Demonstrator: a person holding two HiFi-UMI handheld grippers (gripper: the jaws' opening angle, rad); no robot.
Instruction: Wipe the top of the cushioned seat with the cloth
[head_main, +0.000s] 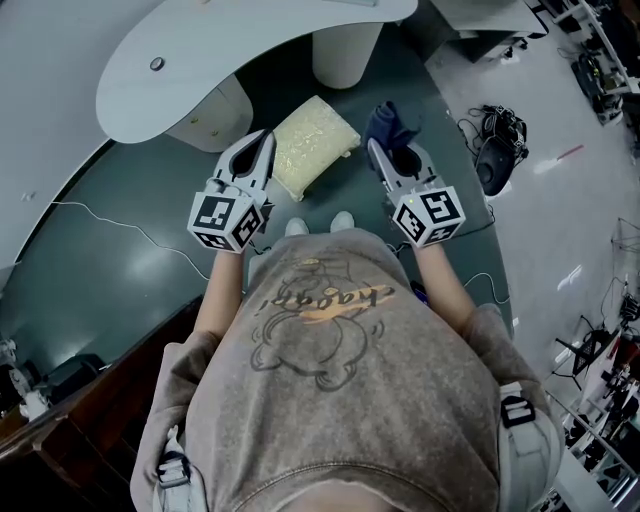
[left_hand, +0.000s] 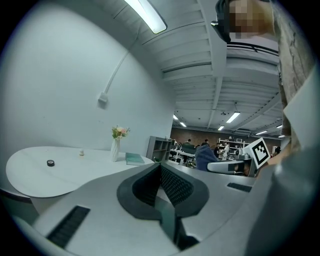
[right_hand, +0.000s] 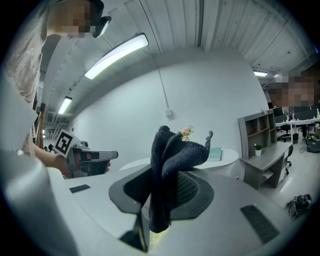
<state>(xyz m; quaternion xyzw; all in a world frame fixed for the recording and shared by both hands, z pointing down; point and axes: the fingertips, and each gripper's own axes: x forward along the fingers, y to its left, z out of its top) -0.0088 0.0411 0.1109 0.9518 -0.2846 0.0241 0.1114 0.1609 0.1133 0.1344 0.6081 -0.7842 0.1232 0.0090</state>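
The right gripper is clamped on a dark blue knitted cloth. The cloth is pinched near its middle, with one loose end bunched above the jaws and another hanging below them. It looks light, soft and floppy, so it should fold flat under pressure and drag well rather than slip. That central hold seems sound. The left gripper has its jaws together on nothing. The pale yellow, nubbly square cushioned seat sits ahead of and below both grippers, between them and nearer the left one's tips. It is probably yielding, though the head view is too distant to be sure.
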